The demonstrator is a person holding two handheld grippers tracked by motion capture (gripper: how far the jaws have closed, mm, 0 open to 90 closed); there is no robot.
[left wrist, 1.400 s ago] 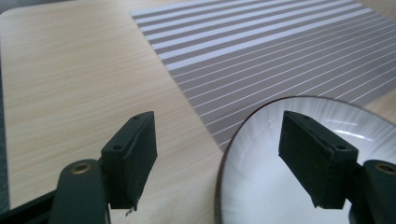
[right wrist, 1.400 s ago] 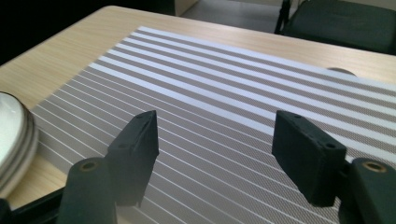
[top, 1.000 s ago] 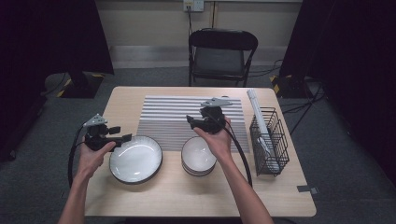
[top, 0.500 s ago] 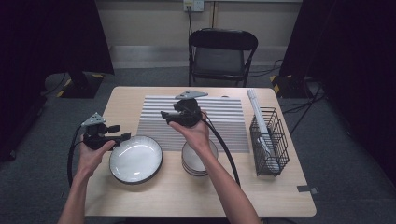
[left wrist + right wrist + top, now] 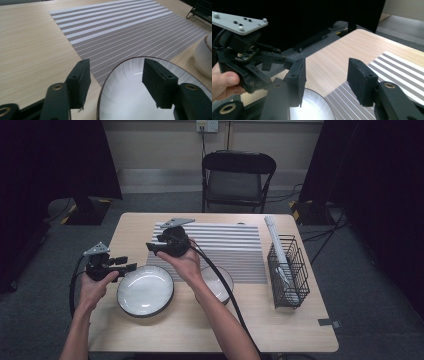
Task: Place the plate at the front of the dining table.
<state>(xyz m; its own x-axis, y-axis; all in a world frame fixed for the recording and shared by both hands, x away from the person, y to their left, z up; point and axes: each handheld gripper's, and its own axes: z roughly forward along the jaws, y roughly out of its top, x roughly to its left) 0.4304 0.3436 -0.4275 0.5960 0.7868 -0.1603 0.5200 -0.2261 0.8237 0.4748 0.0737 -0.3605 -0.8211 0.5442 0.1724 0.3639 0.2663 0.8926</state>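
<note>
Left gripper [image 5: 131, 266]: held at the table's left side, its fingers [image 5: 80, 82] pointing at the plate. They stand partly apart, one on each side of the plate's near rim, and have just been closing; the pads do not press on it.
Right gripper [image 5: 150, 246]: held above the mat's left edge, pointing left toward the left gripper. Its fingers [image 5: 362, 81] are partly apart with nothing between them, and have just been closing.
Plate [image 5: 145, 290]: a wide white plate with a dark rim, flat on the table at front left, its far edge just over the mat's near corner. In the right gripper view its rim [image 5: 310, 106] shows below the fingers.
Bowls [image 5: 216, 282]: a white stack just right of the plate, partly behind the right forearm, on the mat's near edge.
Mat [image 5: 225, 247]: grey and white stripes, middle of the table.
Basket [image 5: 287, 270]: black wire, at the table's right edge, with a long pale thing in it.
Table [image 5: 280, 325]: light wood.
Chair [image 5: 237, 177]: dark, folding, behind the table.
</note>
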